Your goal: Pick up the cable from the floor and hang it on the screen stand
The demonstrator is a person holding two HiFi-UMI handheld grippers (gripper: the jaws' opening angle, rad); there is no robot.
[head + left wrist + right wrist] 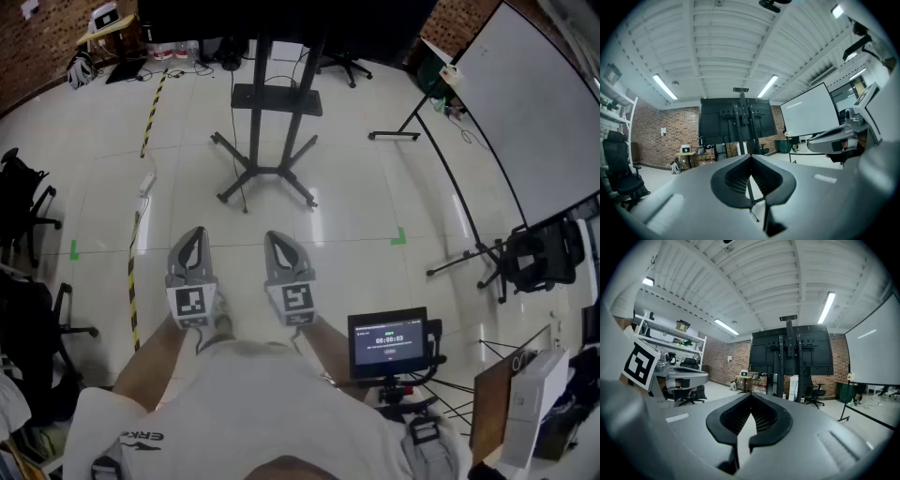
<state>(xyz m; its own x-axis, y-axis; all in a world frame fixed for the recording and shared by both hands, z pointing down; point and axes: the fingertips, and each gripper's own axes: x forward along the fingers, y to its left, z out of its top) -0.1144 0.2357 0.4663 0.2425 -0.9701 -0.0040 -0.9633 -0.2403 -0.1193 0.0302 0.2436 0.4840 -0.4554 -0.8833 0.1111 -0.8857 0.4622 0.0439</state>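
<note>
The black screen stand (272, 103) rises ahead on a cross-shaped base, and it also shows straight ahead in both gripper views (740, 122) (790, 352). A thin dark cable (246, 192) drops along its post to the tiles by the base. A white power strip (145, 183) with its cord lies on the floor to the left. My left gripper (197, 232) (750, 156) and right gripper (274, 236) (751, 394) are side by side at waist height, well short of the stand. Each is shut, with nothing between its jaws.
A whiteboard (534, 122) on a stand fills the right side, with a tripod (469, 262) and a dark chair (539, 258) below it. A small monitor (389, 342) sits at my right hip. Office chairs (23, 202) and yellow-black floor tape (131, 291) line the left.
</note>
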